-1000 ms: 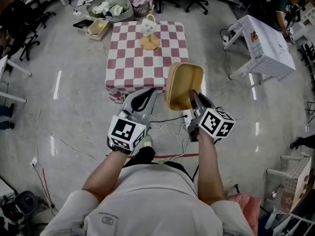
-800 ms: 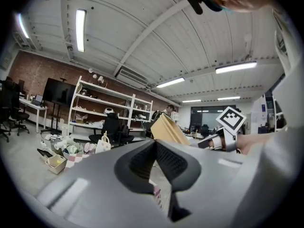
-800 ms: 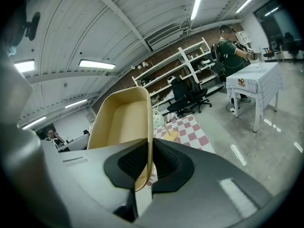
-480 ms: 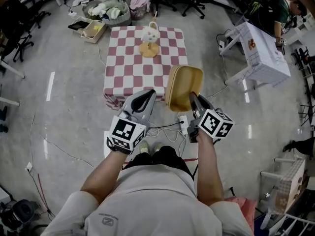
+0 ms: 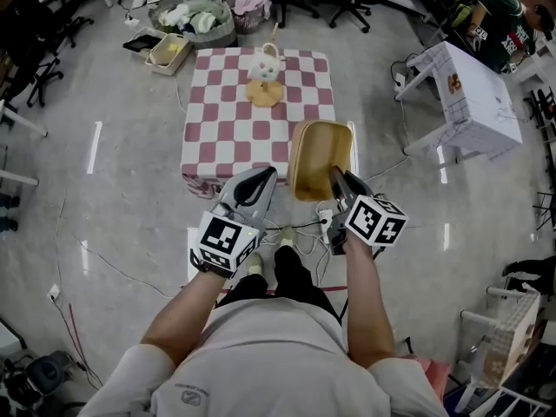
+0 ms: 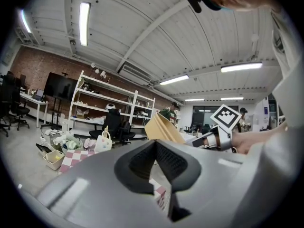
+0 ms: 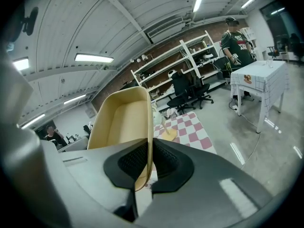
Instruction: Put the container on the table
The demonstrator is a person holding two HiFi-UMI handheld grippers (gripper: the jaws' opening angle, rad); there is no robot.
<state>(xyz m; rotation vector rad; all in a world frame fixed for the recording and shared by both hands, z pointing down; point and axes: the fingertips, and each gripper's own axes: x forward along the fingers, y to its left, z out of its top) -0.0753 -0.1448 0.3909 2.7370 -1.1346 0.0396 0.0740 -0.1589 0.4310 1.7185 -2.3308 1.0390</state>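
Note:
A tan, open plastic container stands on edge in the air, just short of the red-and-white checkered table. My right gripper is shut on its near rim; in the right gripper view the container rises between the jaws, and the table lies beyond it. My left gripper hovers beside it on the left, shut and holding nothing. In the left gripper view the container shows to the right, above the jaws.
A white handled bag on a round wooden stand sits on the table's far half. Behind the table are a basket of clothes and a small bin. A white side table stands right. Cables cross the floor.
The person has stepped towards the checkered table, which now lies closer under both grippers. The right gripper still holds the container; the left stays shut and empty.

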